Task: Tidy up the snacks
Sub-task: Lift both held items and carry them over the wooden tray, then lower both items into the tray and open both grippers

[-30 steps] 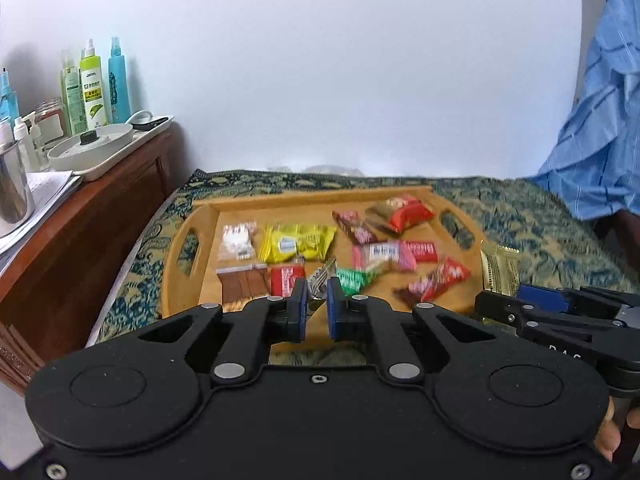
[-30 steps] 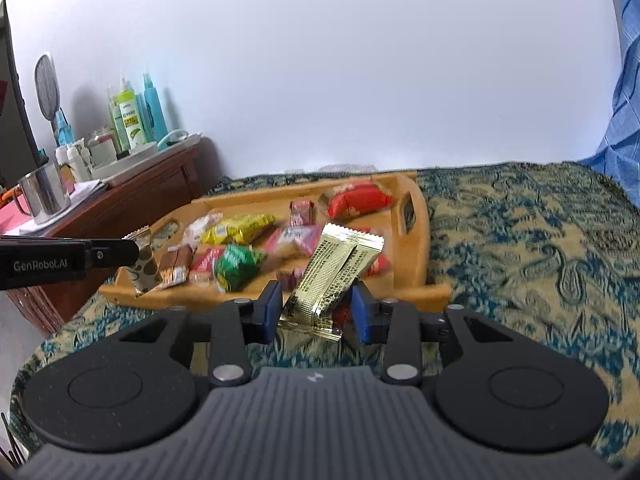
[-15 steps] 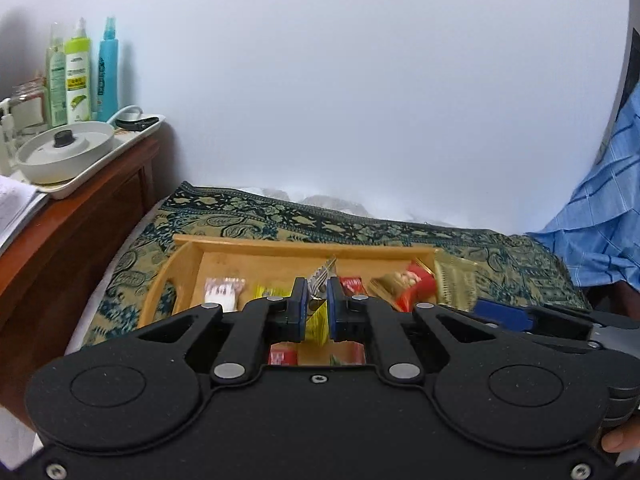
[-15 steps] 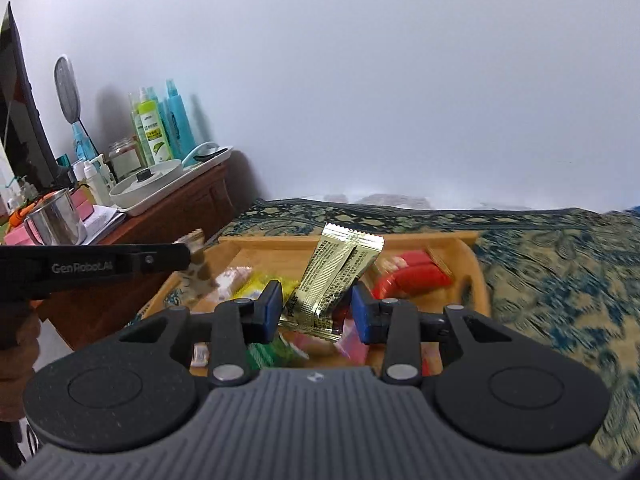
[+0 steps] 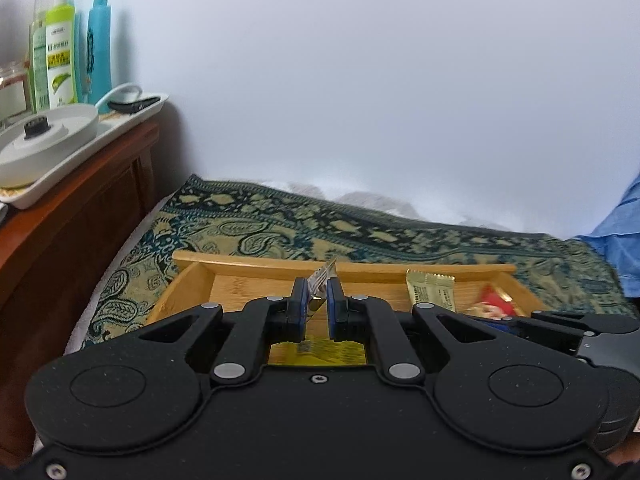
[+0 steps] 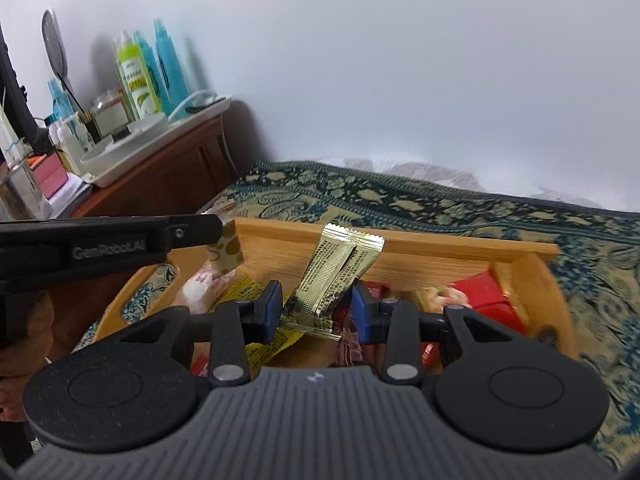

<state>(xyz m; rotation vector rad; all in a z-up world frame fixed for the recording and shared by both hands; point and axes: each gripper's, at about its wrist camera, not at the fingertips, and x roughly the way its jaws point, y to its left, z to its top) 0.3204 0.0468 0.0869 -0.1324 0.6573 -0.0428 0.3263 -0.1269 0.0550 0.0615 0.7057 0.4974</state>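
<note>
The left gripper (image 5: 317, 294) has its fingers drawn nearly together, clamped on a small spotted packet (image 6: 228, 250) whose crimped silver edge pokes up between the blue pads (image 5: 301, 300). From the right wrist view this gripper reaches in level from the left, with the packet hanging over the near-left corner of the wooden tray (image 6: 460, 242). A hand (image 6: 24, 344) grips its handle at the left edge.

The right gripper (image 6: 316, 310) has its fingers a modest way apart, pinching two gold foil sachets (image 6: 336, 276) that stand tilted up and to the right above the tray. It points forward and downward over the snacks in the tray: a yellow packet (image 6: 244, 288) to the left, red packets (image 6: 486, 292) to the right. The tray rests on a patterned bedspread (image 5: 280, 216), beside a wooden cabinet (image 6: 172, 168) carrying bottles.
</note>
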